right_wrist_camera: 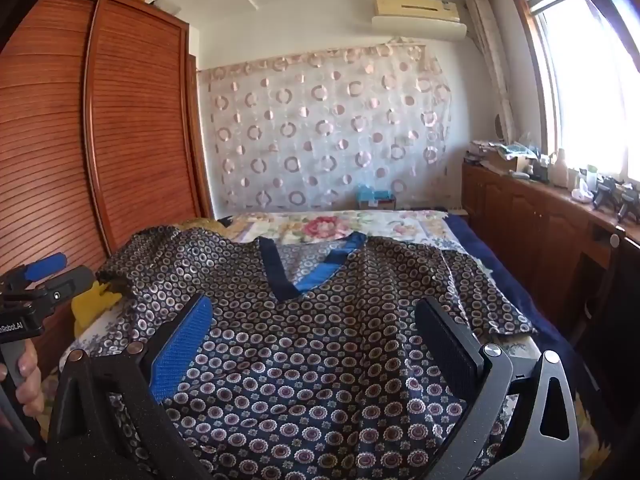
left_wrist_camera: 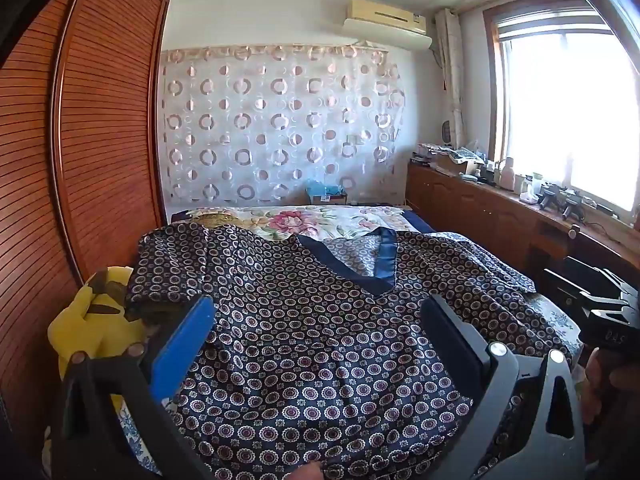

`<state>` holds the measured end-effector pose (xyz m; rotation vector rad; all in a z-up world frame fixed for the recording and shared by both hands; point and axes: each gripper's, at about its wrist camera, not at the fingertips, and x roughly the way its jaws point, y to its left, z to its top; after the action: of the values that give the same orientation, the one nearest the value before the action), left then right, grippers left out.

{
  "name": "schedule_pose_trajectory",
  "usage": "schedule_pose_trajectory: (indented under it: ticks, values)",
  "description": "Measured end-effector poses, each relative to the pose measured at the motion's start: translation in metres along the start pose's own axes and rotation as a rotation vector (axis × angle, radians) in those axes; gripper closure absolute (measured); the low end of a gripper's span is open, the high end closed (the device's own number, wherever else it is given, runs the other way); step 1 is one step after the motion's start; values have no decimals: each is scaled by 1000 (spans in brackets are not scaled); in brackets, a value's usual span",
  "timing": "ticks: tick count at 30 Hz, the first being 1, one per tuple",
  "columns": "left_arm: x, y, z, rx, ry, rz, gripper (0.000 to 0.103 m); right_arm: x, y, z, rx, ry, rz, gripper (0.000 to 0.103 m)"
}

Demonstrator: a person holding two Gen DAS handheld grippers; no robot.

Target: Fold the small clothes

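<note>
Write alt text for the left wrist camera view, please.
An open left claw hovers over a navy circle-patterned V-neck top spread flat on a floral bed. A yellow plush toy sits at left beside a wooden wardrobe.

Left gripper fingers spread wide, right gripper likewise

Glossy satin-like cloth shirt; slatted varnished wood wardrobe.

My grippers are black, each with one blue ribbed pad, one black pad, and silver rivets.
</note>
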<state>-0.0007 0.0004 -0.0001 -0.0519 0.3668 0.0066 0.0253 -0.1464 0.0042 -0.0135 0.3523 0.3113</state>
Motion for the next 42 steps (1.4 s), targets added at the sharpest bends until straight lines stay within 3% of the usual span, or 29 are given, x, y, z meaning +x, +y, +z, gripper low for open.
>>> schedule_pose_trajectory:
  ticks: [42]
  values:
    - [0,-5,-1,18,12,1,0,-2,1,-1,7,4,3,0]
